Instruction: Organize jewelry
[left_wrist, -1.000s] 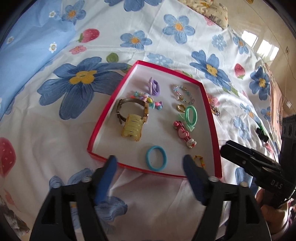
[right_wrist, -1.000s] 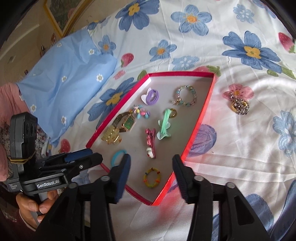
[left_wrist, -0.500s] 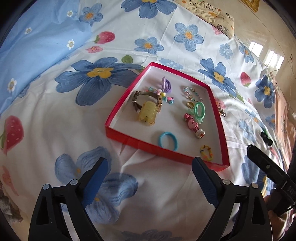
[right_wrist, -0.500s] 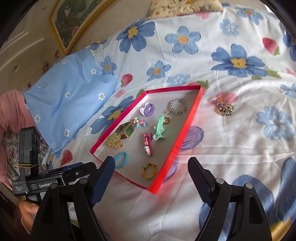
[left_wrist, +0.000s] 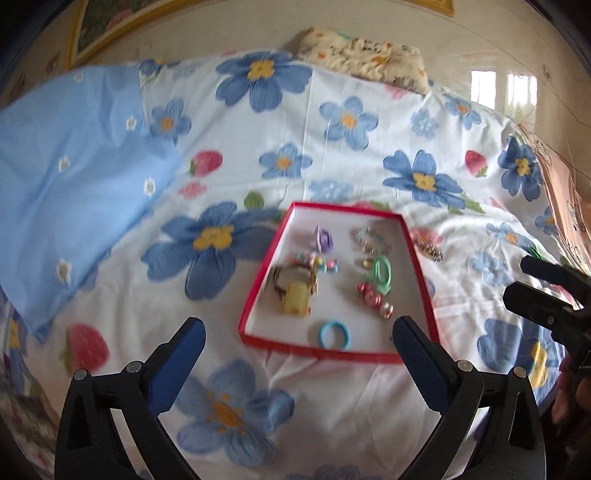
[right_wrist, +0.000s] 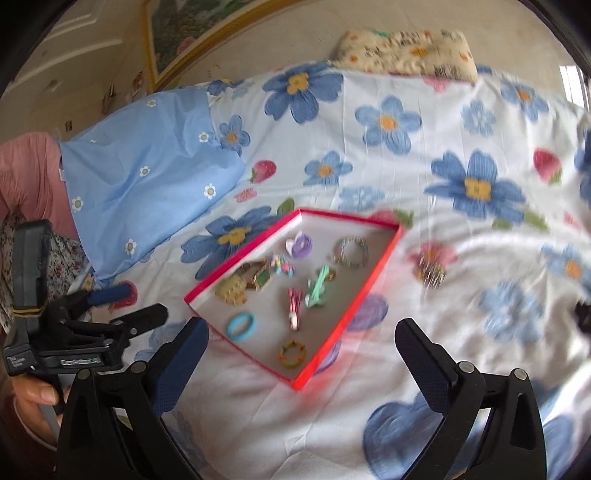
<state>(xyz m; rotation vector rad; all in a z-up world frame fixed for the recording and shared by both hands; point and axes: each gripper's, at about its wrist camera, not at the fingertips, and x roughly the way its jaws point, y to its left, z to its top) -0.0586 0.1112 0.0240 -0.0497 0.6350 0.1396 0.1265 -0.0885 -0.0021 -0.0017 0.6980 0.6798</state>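
Note:
A red-rimmed tray (left_wrist: 258, 291) (right_wrist: 373, 280) lies on the flowered bed sheet and holds several pieces: a blue ring band (left_wrist: 334, 335) (right_wrist: 241, 325), a yellow hair claw (left_wrist: 296, 302), a gold watch (right_wrist: 258, 277), a green hair tie (left_wrist: 382, 273), a pink clip (right_wrist: 294, 306), a purple piece (right_wrist: 300, 244), a bead bracelet (right_wrist: 351, 252) and a yellow beaded ring (right_wrist: 291, 354). A metallic piece (right_wrist: 430, 271) (left_wrist: 430, 251) lies on the sheet right of the tray. My left gripper (left_wrist: 299, 354) and right gripper (right_wrist: 301, 350) are open, empty and held back from the tray.
A light blue pillow (left_wrist: 74, 177) lies at the left and a patterned cushion (left_wrist: 362, 55) at the bed's far edge by the wall. The right gripper shows at the right of the left wrist view (left_wrist: 550, 295); the left one shows at the left of the right wrist view (right_wrist: 122, 306).
Both grippers have pulled back and up from the tray, and their jaws have opened wider. The tray's contents have not moved.

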